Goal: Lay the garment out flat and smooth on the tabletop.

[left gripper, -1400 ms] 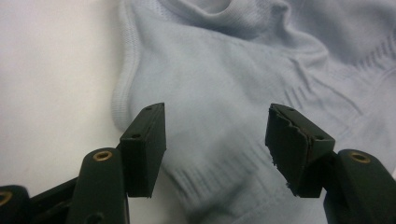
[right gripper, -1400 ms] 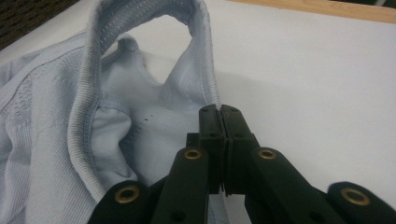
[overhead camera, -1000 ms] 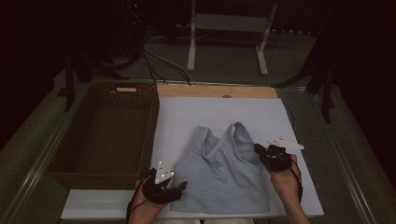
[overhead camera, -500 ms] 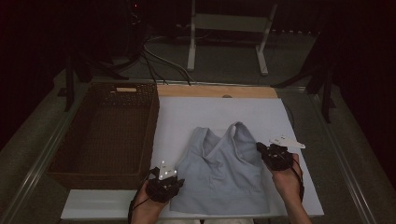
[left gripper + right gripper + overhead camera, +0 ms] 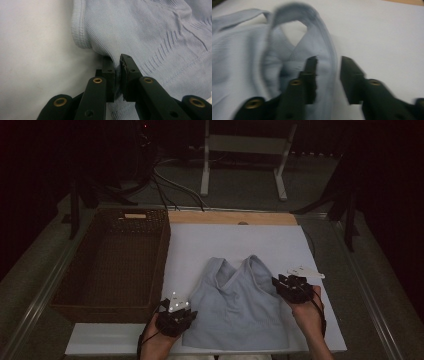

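A light blue top lies flat on the white desk, just right of the wicker basket. The left gripper pinches the top's near-left hem between nearly closed jaws. The right gripper straddles the top's right edge, jaws apart; the blur hides any contact.

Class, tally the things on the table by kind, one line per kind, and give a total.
Light blue garment: 1
Brown wicker basket: 1
White mat: 1
Black grippers: 2, left gripper and right gripper
Total: 5
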`<move>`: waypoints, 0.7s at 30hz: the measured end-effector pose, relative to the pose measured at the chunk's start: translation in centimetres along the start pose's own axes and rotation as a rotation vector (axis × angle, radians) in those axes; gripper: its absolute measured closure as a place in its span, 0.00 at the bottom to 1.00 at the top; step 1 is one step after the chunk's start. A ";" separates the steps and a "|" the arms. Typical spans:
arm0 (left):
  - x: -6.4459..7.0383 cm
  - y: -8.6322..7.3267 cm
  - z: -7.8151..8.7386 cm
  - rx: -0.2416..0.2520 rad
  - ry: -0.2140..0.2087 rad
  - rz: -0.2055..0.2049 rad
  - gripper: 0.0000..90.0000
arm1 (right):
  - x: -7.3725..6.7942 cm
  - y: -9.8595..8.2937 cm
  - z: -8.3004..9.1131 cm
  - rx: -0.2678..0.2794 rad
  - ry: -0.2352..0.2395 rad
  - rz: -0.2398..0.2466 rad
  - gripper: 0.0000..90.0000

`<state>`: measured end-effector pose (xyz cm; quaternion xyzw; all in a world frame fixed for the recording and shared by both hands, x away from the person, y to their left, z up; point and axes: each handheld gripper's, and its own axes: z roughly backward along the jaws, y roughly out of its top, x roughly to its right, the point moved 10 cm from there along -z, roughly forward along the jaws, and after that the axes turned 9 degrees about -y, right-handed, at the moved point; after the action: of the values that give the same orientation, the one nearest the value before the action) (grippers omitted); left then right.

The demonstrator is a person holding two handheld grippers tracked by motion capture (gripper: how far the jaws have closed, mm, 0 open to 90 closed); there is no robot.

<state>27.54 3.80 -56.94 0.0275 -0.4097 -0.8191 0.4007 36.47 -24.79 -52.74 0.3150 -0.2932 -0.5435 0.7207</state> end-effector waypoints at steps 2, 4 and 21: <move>0.0 0.0 0.0 0.002 -0.003 0.002 0.94 | -0.1 0.0 0.1 0.000 0.002 -0.002 0.65; 0.1 0.1 -0.1 0.003 -0.004 0.002 0.94 | -0.8 -0.2 0.5 -0.001 0.043 -0.003 0.59; 0.2 0.4 -0.2 0.011 -0.018 0.016 0.94 | -4.0 -2.6 0.7 -0.090 0.184 0.050 0.94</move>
<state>27.72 3.33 -56.75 0.0191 -0.4180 -0.8137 0.4034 33.39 -21.58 -54.65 0.3234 -0.2090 -0.5067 0.7713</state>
